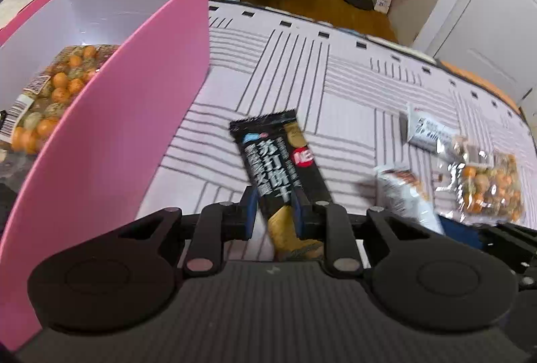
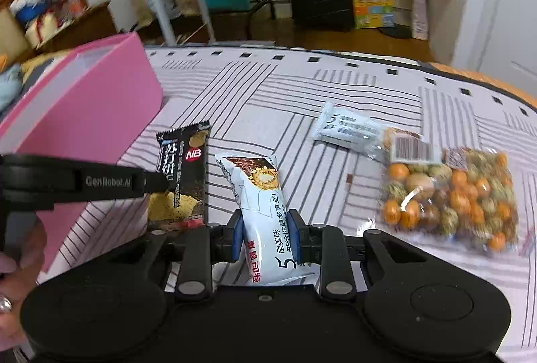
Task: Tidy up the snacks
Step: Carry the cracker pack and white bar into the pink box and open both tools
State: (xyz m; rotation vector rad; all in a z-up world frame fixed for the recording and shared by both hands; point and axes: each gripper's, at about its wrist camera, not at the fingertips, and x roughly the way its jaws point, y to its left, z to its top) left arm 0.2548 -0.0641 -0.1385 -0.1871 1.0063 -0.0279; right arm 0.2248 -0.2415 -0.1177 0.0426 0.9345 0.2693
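Left wrist view: my left gripper pinches the black cracker packet at its lower half, beside the pink box; my right gripper clamps the pale blue packet mid-length. Both look light, crinkly, slippery, contents brittle

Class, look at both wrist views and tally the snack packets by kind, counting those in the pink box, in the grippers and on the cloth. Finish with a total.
Black cracker packets: 1, held in the left gripper
Pale blue snack packets: 2, one in the right gripper, one on the cloth
Clear bags of orange and green balls: 2, one on the cloth, one in the pink box
Total: 5
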